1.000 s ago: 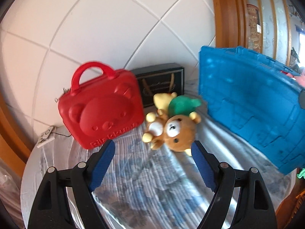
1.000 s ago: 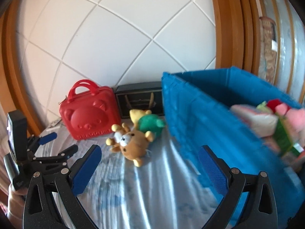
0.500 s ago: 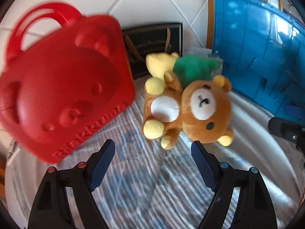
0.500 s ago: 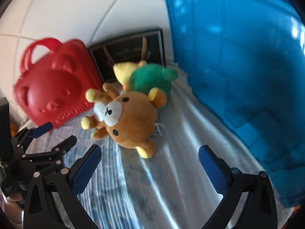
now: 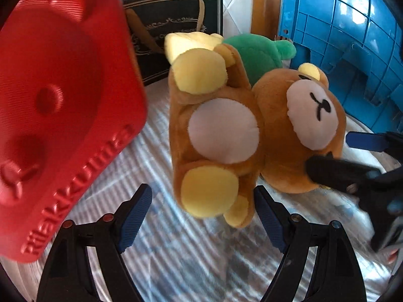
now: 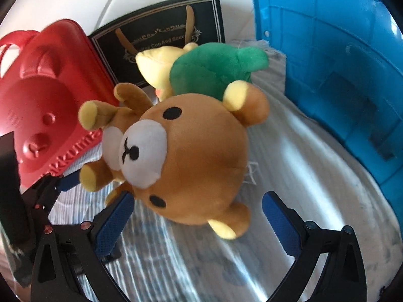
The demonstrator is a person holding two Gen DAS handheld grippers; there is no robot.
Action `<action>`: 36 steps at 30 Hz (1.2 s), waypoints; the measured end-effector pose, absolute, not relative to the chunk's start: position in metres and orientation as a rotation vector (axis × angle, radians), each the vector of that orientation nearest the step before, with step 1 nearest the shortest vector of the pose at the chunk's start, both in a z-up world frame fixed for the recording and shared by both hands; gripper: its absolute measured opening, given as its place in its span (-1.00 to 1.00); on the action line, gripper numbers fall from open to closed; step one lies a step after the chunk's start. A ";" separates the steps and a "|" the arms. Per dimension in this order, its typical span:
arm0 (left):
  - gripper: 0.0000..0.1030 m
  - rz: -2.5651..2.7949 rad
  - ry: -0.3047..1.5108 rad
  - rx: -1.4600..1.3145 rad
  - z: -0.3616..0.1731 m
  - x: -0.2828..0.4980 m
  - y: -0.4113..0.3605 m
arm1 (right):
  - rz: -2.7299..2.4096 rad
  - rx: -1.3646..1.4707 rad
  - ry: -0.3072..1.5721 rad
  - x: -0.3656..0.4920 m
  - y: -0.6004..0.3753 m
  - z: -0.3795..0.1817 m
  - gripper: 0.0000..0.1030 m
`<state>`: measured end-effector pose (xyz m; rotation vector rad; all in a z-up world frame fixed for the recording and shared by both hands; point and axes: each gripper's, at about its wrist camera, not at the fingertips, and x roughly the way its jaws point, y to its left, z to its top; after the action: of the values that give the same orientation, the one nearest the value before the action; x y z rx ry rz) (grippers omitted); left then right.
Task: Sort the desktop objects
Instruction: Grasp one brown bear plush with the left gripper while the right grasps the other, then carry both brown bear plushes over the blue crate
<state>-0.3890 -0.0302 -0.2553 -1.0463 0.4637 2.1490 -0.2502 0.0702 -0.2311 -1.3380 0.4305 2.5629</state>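
A brown plush bear (image 5: 226,136) (image 6: 191,161) lies on its back on the striped cloth. My left gripper (image 5: 204,216) stands open just short of the bear's feet, pads apart and touching nothing. At the bear's head my right gripper (image 6: 199,219) is open, its blue pads to either side of the head's near edge without pressing. That right gripper also shows at the right of the left wrist view (image 5: 352,161), one finger against the bear's head. A green and yellow plush (image 5: 252,52) (image 6: 209,68) lies behind the bear.
A red bear-shaped case (image 5: 58,110) (image 6: 45,95) stands at the left. The blue plastic crate (image 5: 352,45) (image 6: 335,70) rises at the right. A black printed box (image 5: 176,22) (image 6: 163,32) leans on the tiled wall behind the toys.
Both grippers have come down and forward onto the brown bear, which now fills the views. The right gripper has entered the left wrist view. Jaw openings look unchanged.
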 end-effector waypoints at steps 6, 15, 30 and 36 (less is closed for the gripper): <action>0.53 2.115 0.487 -1.044 -0.264 -0.393 -0.012 | 2.571 -1.378 0.471 -0.271 0.072 -0.245 1.00; 0.19 2.141 0.486 -1.041 -0.259 -0.377 -0.007 | 2.583 -1.466 0.410 -0.273 0.074 -0.242 0.78; 0.19 2.294 0.424 -0.813 -0.139 -0.288 -0.009 | 2.771 -1.243 0.314 -0.206 0.078 -0.126 0.78; 0.20 2.337 0.456 -0.680 -0.074 -0.238 0.008 | 2.835 -1.111 0.320 -0.165 0.100 -0.065 0.78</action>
<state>-0.2382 0.0076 -0.0738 -0.6798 0.4558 2.3371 -0.1654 0.1005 -0.0652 -1.1112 0.3200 2.8348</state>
